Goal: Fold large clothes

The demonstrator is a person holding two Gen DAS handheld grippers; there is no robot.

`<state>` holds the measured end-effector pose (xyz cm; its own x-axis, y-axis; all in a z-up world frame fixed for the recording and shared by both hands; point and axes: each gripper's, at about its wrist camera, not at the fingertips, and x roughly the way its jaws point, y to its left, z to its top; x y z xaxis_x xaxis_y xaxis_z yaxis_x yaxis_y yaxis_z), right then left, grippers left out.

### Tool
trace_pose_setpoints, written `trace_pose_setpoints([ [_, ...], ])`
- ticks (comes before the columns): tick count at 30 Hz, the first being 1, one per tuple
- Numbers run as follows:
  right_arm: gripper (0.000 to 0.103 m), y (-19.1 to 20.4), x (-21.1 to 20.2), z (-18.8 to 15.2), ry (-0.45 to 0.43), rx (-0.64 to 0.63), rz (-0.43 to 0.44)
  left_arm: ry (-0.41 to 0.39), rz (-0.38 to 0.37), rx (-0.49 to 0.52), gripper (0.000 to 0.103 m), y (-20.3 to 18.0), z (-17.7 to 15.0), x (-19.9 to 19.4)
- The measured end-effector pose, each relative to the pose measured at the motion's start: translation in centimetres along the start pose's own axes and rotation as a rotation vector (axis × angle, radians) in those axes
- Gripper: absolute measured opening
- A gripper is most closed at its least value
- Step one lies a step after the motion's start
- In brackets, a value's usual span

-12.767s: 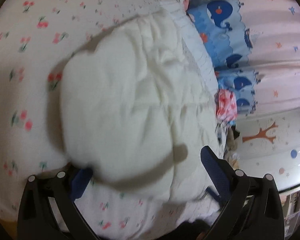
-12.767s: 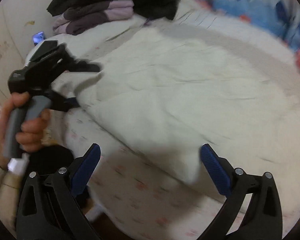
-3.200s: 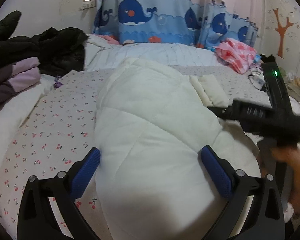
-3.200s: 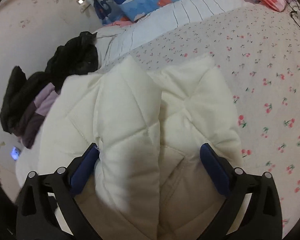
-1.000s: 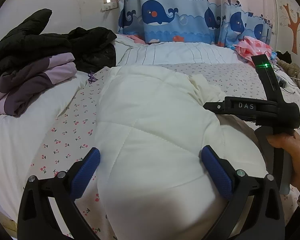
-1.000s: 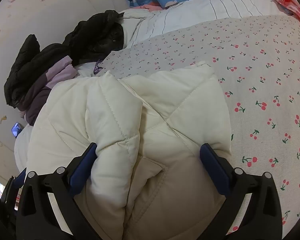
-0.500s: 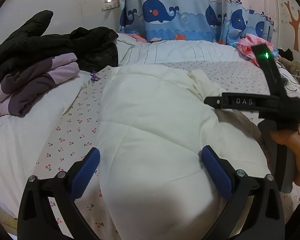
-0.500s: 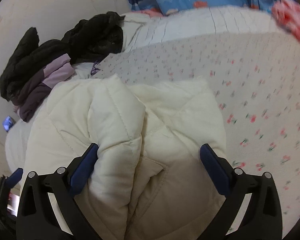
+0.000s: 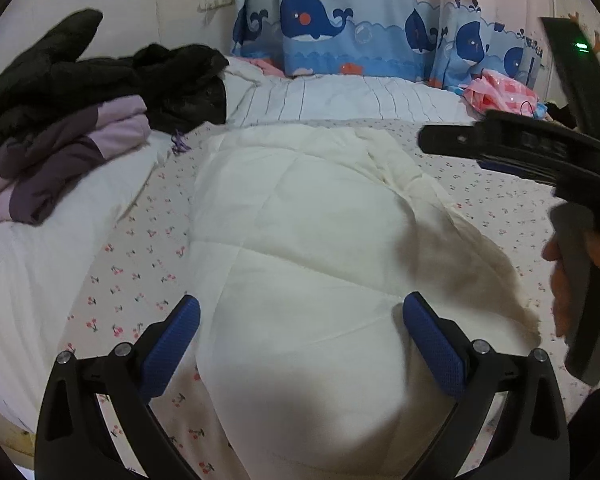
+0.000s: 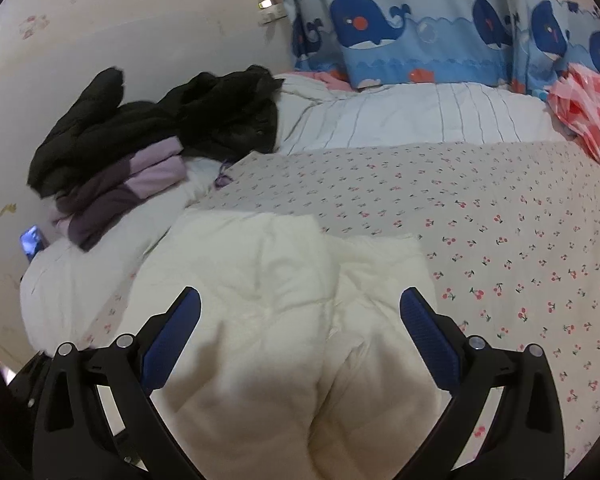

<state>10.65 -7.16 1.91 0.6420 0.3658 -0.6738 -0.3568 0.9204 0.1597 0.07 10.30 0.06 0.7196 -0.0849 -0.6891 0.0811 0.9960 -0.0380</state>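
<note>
Lifted since half a second ago, the right tool [image 9: 452, 142] now sits higher at the right edge of the left wrist view, above the white padded coat [image 9: 320, 264] instead of level with it; the coat itself has not shifted.

At far left, a heap of black and purple clothes [image 9: 72, 120] lies on a white duvet [image 9: 28, 264] beside the wall. Just right of it, the folded coat rests on the cherry-print sheet [image 10: 480, 208] of the bed, near the bed's front edge, one padded panel doubled over another in the right wrist view [image 10: 292, 300].

The left tool [image 9: 300, 328] hovers over the coat's near end, its blue pads [image 9: 176, 336] spread wide with nothing between them. In its own camera the right tool [image 10: 300, 328] is likewise wide apart above the coat, gripping nothing.

Farther right, a hand [image 9: 568, 276] holds the right tool's handle. Beyond, a whale-print curtain [image 10: 420, 28] hangs at the bed's far side, with a pink checked cloth [image 10: 580, 108] at far right.
</note>
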Motion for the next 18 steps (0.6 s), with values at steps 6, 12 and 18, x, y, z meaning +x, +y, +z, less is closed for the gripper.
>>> trace_pose_setpoints([
  [6, 0.096, 1.4, -2.9, -2.5, 0.045, -0.058, -0.04, 0.009, 0.013, -0.015, 0.097, 0.4, 0.6, -0.8],
  [12, 0.096, 1.6, -3.9, -4.5, 0.122, -0.056, -0.1, 0.02, -0.01, -0.081, 0.096, 0.5, 1.1, -1.2],
  [18, 0.096, 2.0, -5.5, -4.2, 0.135, -0.031, -0.116, -0.009, 0.038, -0.13, 0.097, 0.0, 1.4, -2.4],
])
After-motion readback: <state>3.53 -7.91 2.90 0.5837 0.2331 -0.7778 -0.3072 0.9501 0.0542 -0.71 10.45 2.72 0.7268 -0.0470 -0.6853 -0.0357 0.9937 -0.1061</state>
